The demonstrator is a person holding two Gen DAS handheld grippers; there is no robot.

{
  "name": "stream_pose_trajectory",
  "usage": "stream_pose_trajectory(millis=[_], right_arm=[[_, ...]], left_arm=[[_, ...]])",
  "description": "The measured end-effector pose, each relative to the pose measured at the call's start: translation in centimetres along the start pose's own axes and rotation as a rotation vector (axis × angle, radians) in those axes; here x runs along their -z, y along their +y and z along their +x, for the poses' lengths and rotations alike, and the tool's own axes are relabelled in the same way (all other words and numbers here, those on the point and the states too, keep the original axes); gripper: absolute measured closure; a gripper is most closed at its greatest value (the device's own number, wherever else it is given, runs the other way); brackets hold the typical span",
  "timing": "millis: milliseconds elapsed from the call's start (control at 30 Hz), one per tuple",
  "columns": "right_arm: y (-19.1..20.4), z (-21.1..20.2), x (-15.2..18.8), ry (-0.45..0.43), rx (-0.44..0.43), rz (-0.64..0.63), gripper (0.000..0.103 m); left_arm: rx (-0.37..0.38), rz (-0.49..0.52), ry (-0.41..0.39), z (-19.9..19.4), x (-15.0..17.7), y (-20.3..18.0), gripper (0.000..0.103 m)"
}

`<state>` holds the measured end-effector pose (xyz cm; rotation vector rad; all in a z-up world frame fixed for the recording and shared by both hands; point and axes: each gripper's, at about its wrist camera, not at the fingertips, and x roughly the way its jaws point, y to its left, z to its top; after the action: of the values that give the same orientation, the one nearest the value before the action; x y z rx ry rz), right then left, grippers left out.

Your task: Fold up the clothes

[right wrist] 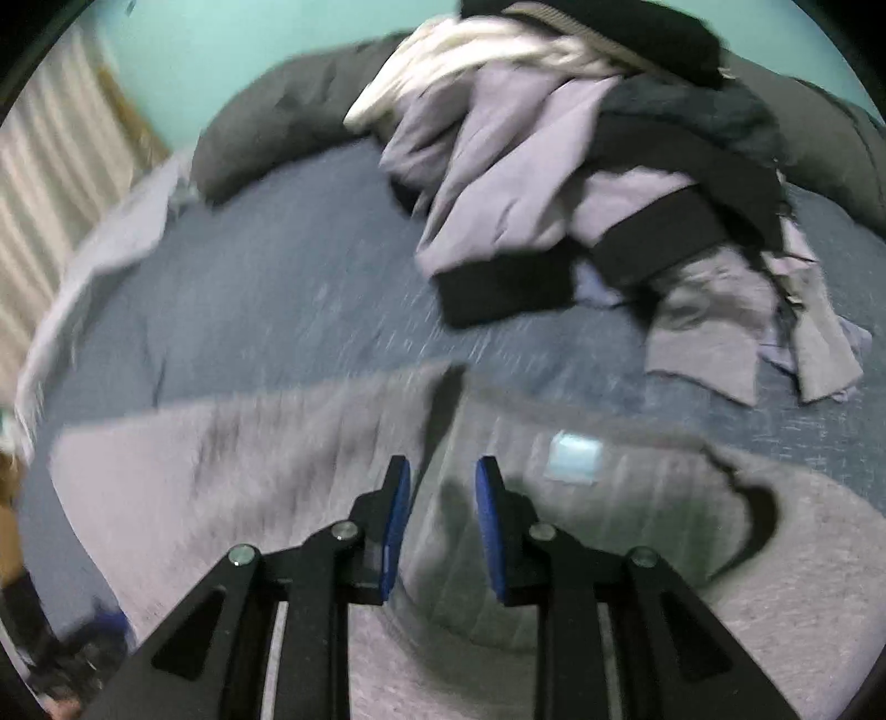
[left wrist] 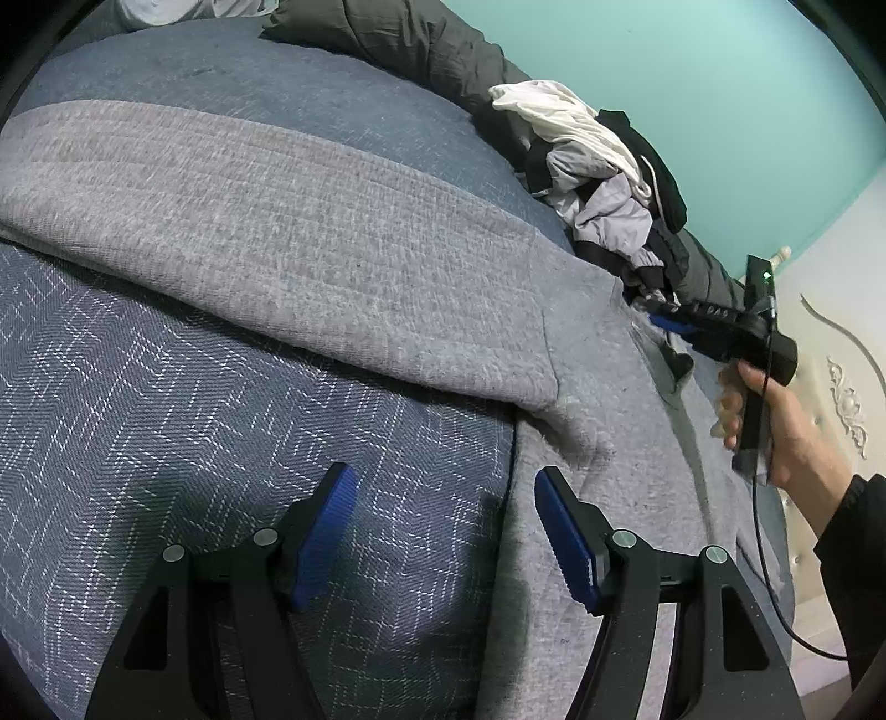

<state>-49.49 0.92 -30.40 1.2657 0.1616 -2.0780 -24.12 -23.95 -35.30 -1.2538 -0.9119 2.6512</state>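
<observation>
Bedding: blue-grey patterned bedspread [left wrist: 210, 387], serving as the work surface; no bins, baskets or other containers in either view. Item one: grey sweater [left wrist: 310, 238], spread flat across the bedspread, one sleeve folded over the body; in the right wrist view its neck opening faces the camera, with a small pale blue label [right wrist: 573, 458] sewn inside the collar, any print on it too blurred to read. Left gripper [left wrist: 443, 531]: jaws spread wide and empty, poised over the sweater's edge where it meets the bedspread, blue pads clear of the cloth. Item two: heap of unfolded clothes [left wrist: 603, 183] in white, lilac and black, lying beyond the sweater against a dark grey duvet [left wrist: 421, 50] along a teal wall [left wrist: 692, 83]. Right gripper [right wrist: 443, 526]: jaws slightly parted, nothing pinched between them, above the sweater's collar; in the left wrist view a hand [left wrist: 775, 421] carries it at the far right.
</observation>
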Motion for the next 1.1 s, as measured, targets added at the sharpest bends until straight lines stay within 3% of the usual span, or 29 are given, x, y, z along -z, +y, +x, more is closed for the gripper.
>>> stream_pose_trajectory(millis=[233,333,400,533,633,733,833,933,1000,1100], right_arm=[[2.5,3.0,1.2,0.039,0.028,-0.053,0.079],[3.5,3.1,1.3,0.028,0.07,-0.098,0.093],[3.8,2.7,0.9,0.002,0.139,-0.111,0.099],[3.5,1.5,-0.1,-0.038,0.238,-0.109,0.1],[2.3,0.5,-0.3,-0.059,0.178,-0.077,0.1],[1.0,0.6,0.1,-0.023,0.052,-0.011,0.099],[1.9,1.3,1.5,0.011,0.052,-0.085,0.099],[2.5,2.8,3.0,0.064,0.117,-0.132,0.099],[2.1,2.1,3.1,0.019,0.125,-0.113,0.099],[0.4,0.0,2.8,-0.05,0.216,-0.079,0.099]], left_arm=[[0.006,-0.003,0.001,0.1,0.0,0.2,0.031],[0.011,-0.006,0.0,0.0,0.0,0.2,0.031],[0.015,-0.01,0.0,0.0,0.0,0.3,0.031],[0.017,-0.013,-0.001,-0.1,0.2,0.3,0.031],[0.017,-0.012,0.0,-0.1,0.1,0.3,0.031],[0.017,-0.012,0.0,-0.2,0.2,0.3,0.031],[0.015,-0.01,0.001,-0.1,0.1,0.3,0.031],[0.014,-0.006,0.001,-0.1,0.1,0.2,0.031],[0.013,-0.005,0.0,-0.1,0.1,0.2,0.031],[0.015,-0.009,0.0,-0.1,0.1,0.3,0.031]])
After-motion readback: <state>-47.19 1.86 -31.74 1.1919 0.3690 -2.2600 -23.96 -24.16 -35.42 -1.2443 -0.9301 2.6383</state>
